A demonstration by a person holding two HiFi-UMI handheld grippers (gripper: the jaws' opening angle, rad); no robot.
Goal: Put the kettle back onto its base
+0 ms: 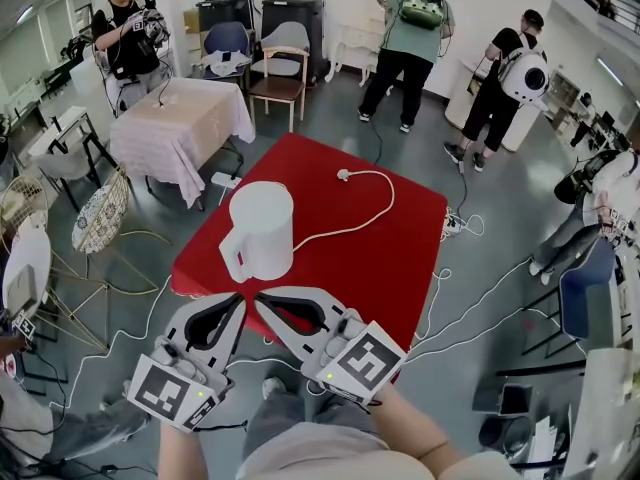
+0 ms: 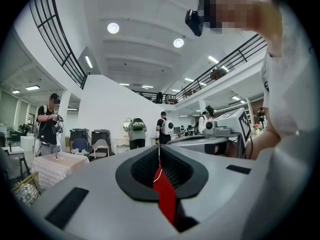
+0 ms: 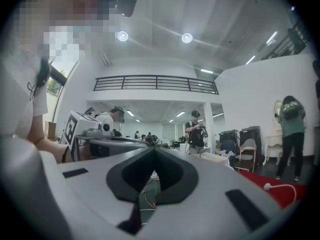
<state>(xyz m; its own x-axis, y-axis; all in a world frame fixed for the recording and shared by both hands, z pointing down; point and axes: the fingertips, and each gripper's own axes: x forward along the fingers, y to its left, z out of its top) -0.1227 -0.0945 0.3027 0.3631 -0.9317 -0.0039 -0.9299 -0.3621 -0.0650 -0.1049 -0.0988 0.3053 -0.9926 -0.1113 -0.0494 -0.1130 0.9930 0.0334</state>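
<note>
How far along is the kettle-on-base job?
Done, apparently: the white kettle stands upright on the red table, and the cord runs out from under it. The base is probably beneath it but isn't visible. In hand: nothing. The left gripper and right gripper are shut, empty and short of the kettle. Left: likely nothing.

No words, numbers or brand names can be read anywhere in the hall. The only printed marks are black-and-white square patterns (image 1: 165,396) on the left gripper (image 1: 237,303) and the right gripper (image 1: 265,306), and they carry no letters.
</note>
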